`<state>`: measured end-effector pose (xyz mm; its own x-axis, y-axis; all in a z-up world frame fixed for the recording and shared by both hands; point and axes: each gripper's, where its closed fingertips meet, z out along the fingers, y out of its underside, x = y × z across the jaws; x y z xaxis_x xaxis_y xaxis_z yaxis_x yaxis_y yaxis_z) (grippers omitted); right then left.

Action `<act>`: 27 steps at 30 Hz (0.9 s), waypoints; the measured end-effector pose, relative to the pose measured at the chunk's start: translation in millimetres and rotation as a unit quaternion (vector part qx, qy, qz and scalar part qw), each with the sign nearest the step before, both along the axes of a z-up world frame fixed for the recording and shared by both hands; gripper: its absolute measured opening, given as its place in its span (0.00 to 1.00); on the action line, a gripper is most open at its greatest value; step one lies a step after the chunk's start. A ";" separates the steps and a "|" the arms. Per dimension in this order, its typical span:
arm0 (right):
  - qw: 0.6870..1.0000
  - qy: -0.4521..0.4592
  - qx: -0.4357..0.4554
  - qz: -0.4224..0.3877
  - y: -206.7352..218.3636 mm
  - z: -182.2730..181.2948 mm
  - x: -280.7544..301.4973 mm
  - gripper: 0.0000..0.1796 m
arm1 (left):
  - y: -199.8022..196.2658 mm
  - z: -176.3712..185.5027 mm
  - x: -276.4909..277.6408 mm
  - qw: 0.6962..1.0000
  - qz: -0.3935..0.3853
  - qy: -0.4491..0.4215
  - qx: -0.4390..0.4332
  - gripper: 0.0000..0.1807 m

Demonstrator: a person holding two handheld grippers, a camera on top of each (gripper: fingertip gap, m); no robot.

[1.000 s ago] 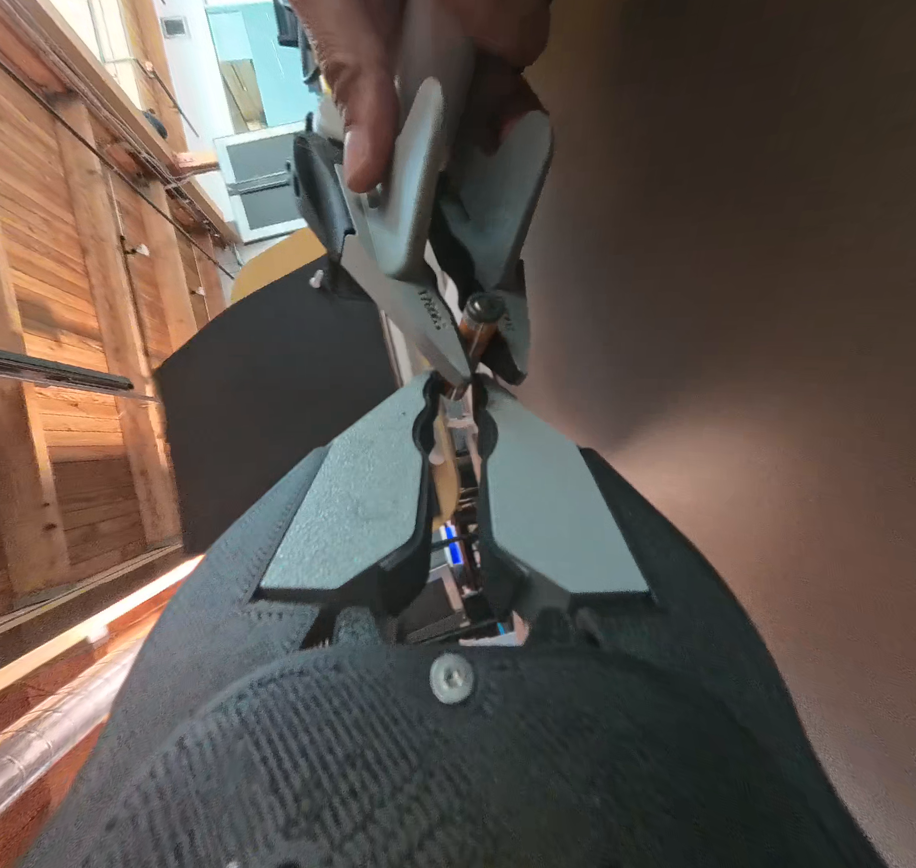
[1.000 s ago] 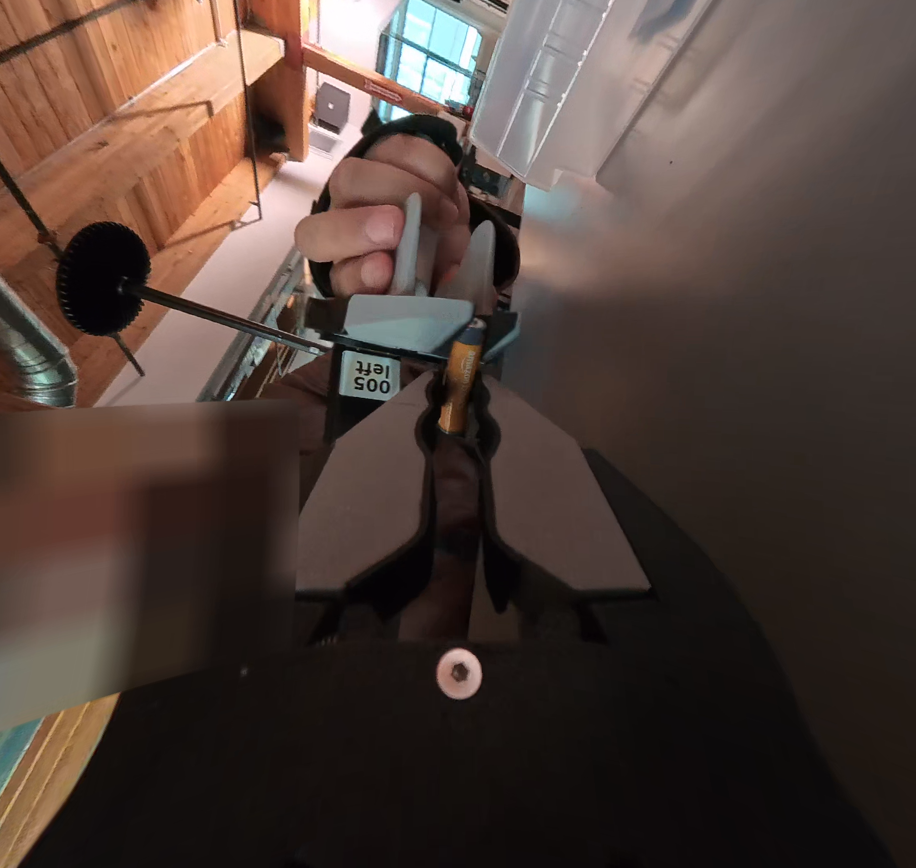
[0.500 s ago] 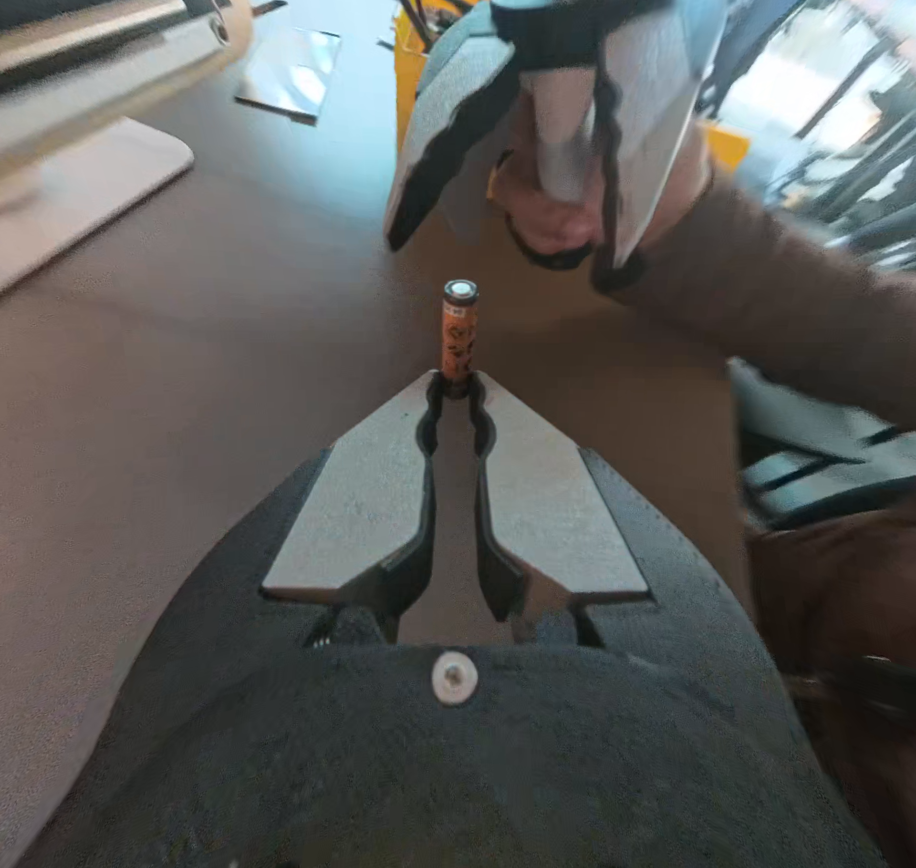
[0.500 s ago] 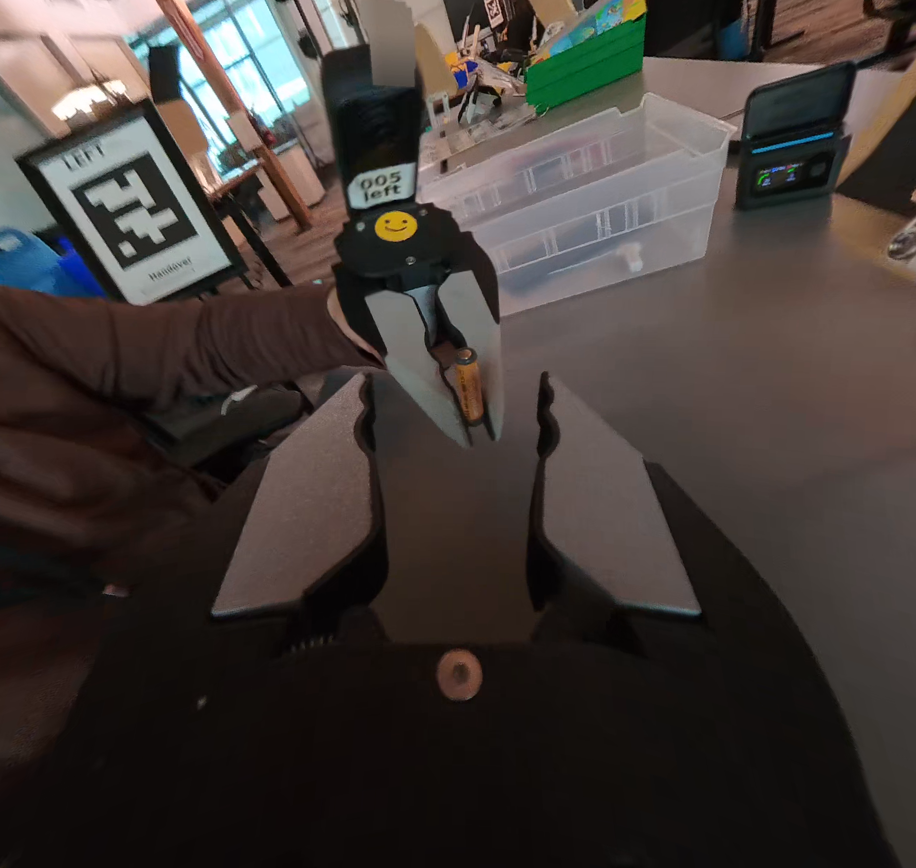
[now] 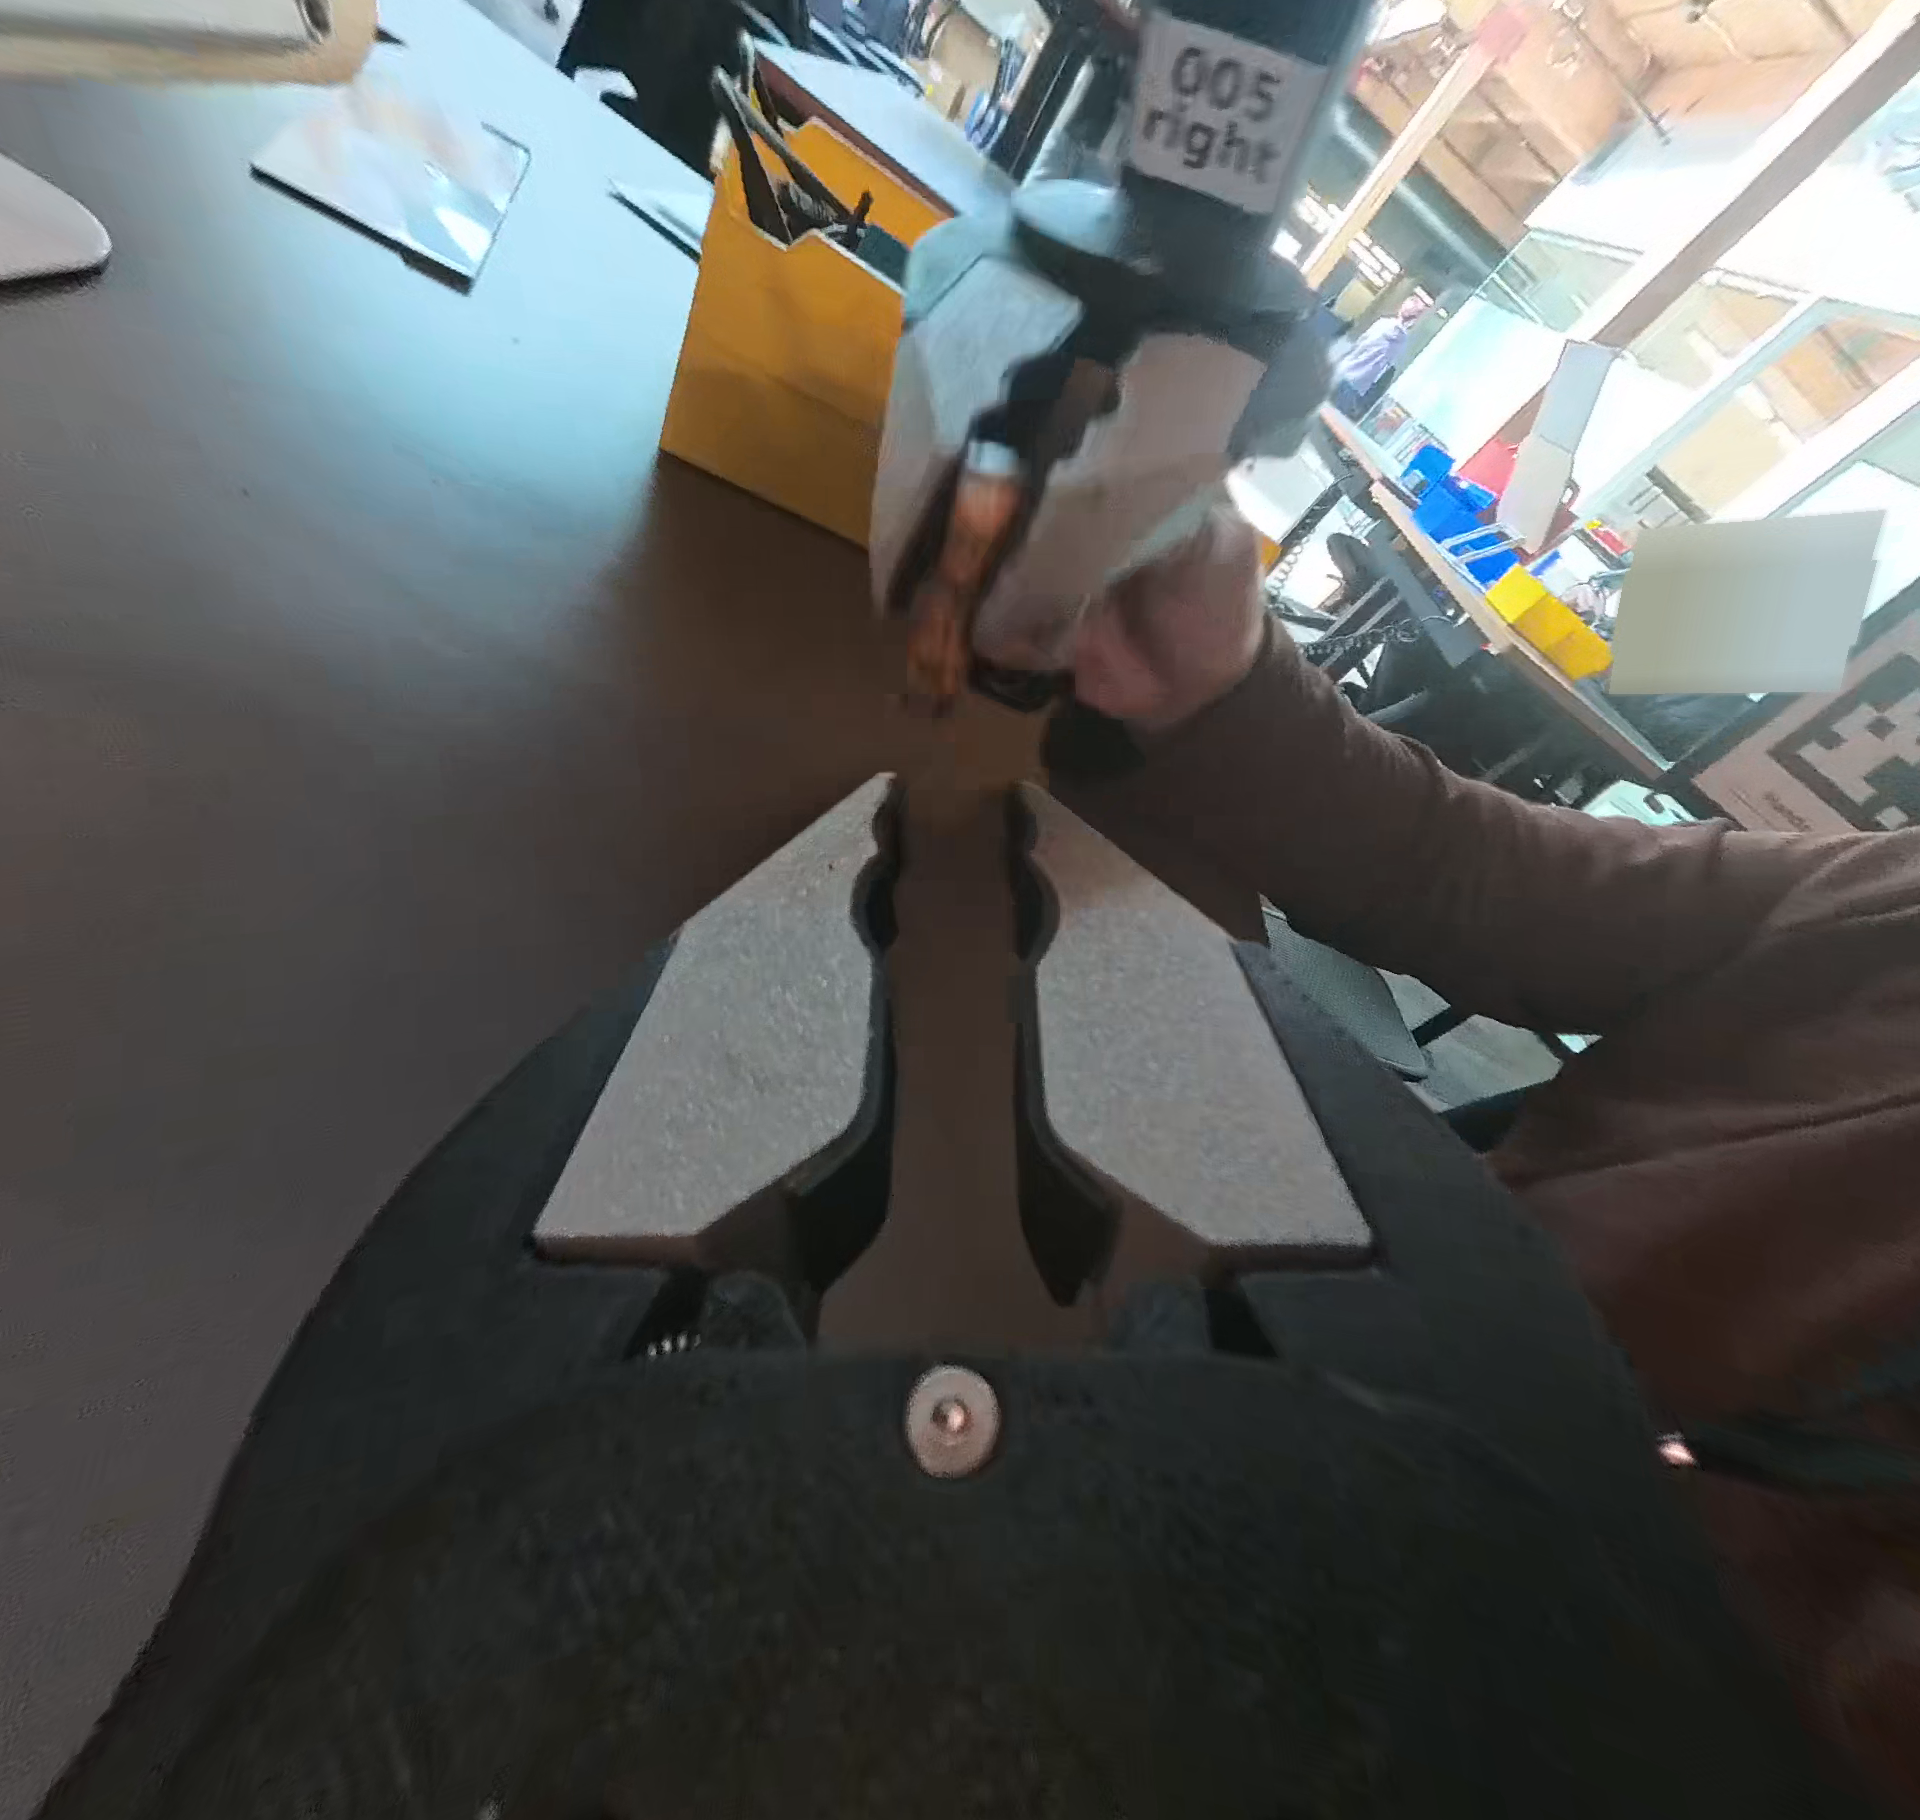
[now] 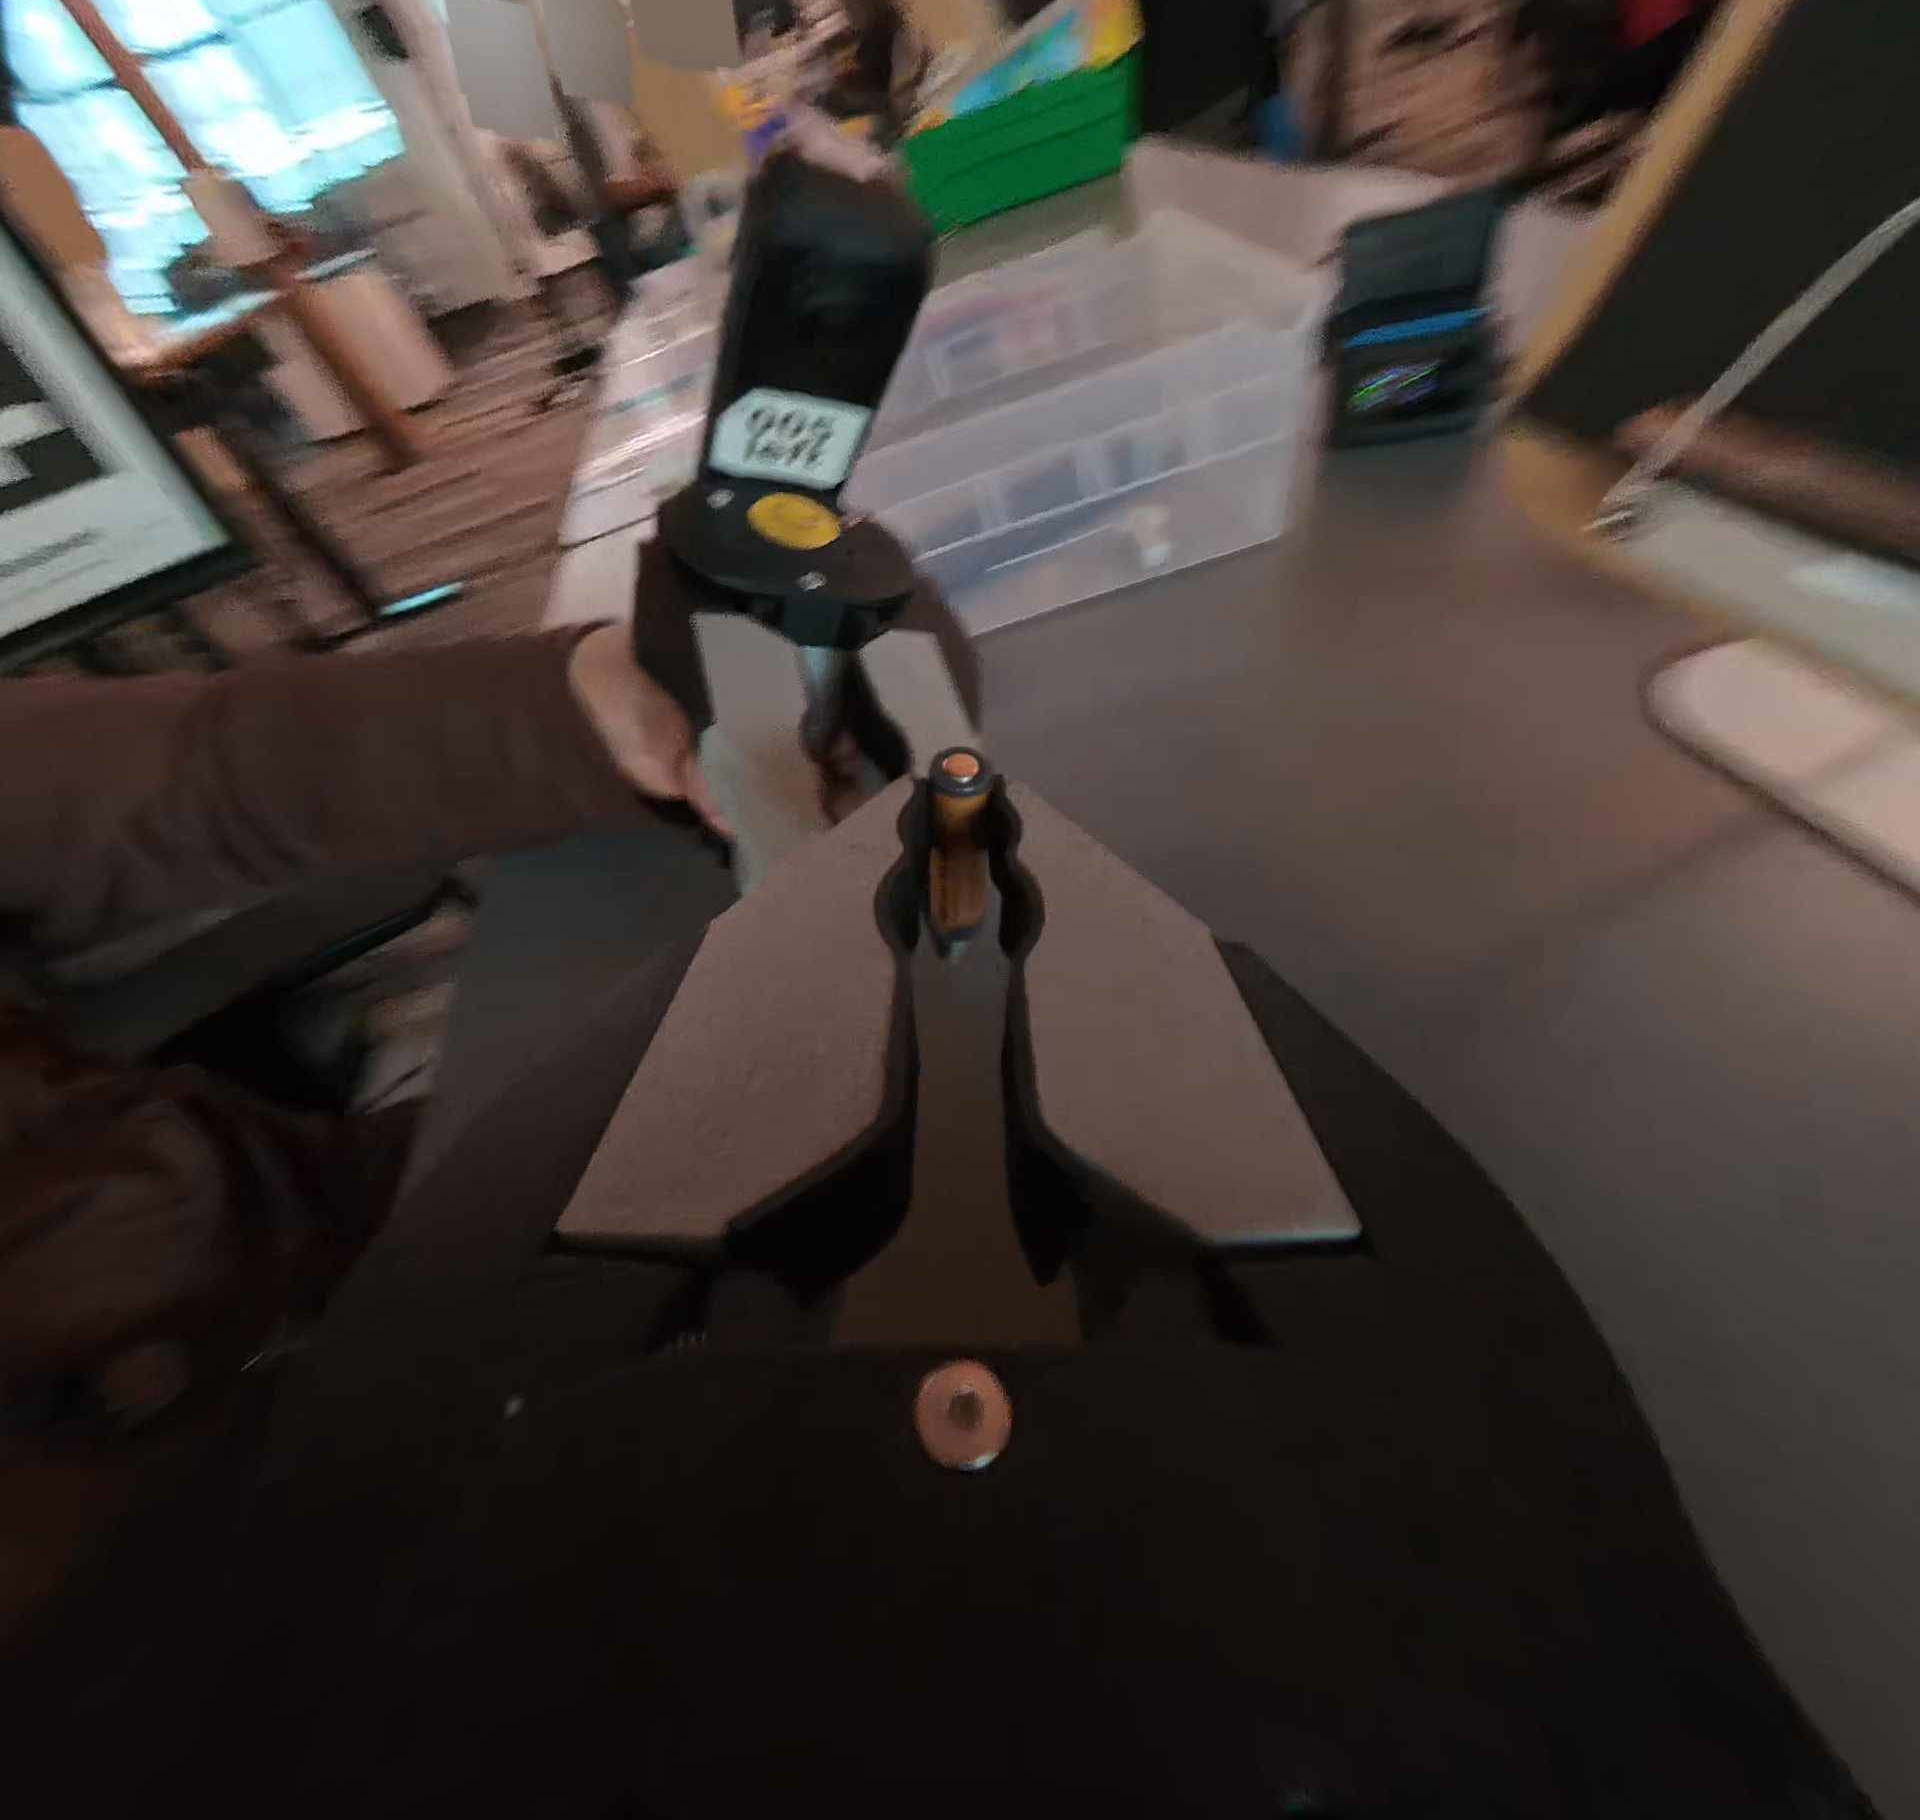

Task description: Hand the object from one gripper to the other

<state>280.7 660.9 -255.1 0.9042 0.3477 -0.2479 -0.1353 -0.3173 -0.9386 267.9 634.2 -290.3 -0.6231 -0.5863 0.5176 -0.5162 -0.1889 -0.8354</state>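
Observation:
An orange battery (image 6: 956, 856) with a metal end cap sits between my right gripper's (image 6: 961, 799) fingertips, and both pads press on it. In the left wrist view the right gripper (image 5: 966, 617) hangs over the dark table (image 5: 312, 627), fingers down, with the blurred battery (image 5: 961, 565) clamped between them. My left gripper (image 5: 956, 794) stands a little open with nothing between its pads, just below and short of the battery. It also shows in the right wrist view (image 6: 831, 731), beyond the battery, held by a hand in a brown sleeve (image 6: 312, 762).
A yellow box (image 5: 779, 368) of tools stands behind the right gripper, with a grey sheet (image 5: 405, 181) and a monitor foot (image 5: 42, 232) farther left. A clear plastic bin (image 6: 1091, 420), a green tray (image 6: 1018, 139) and a small screen device (image 6: 1403, 347) stand at the back. There is about 4 cm between the tips of the two grippers.
Half a second ago my left gripper held the battery and the right stood open around it. The right has shut on it, the left has let go, and the two have drawn apart.

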 end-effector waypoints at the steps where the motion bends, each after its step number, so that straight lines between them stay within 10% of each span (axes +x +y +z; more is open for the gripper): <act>1: 0.999 -0.023 0.016 -0.042 -6.0 13.5 12.4 0.04 | 5.0 1.3 1.0 1.000 0.007 -0.010 0.003 0.11; 10: 0.897 -0.211 -0.107 -0.375 -180.6 103.6 157.2 0.04 | 28.4 -14.3 -5.9 0.994 0.039 -0.046 0.093 0.12; 18: 0.786 -0.124 -0.325 -0.511 -348.2 8.9 230.2 0.04 | 18.5 -28.1 -6.1 0.991 0.036 -0.024 0.126 0.05; 27: 0.743 -0.072 -0.369 -0.554 -392.6 -34.4 231.9 0.19 | 13.8 -27.1 -8.7 0.993 0.032 -0.022 0.108 0.05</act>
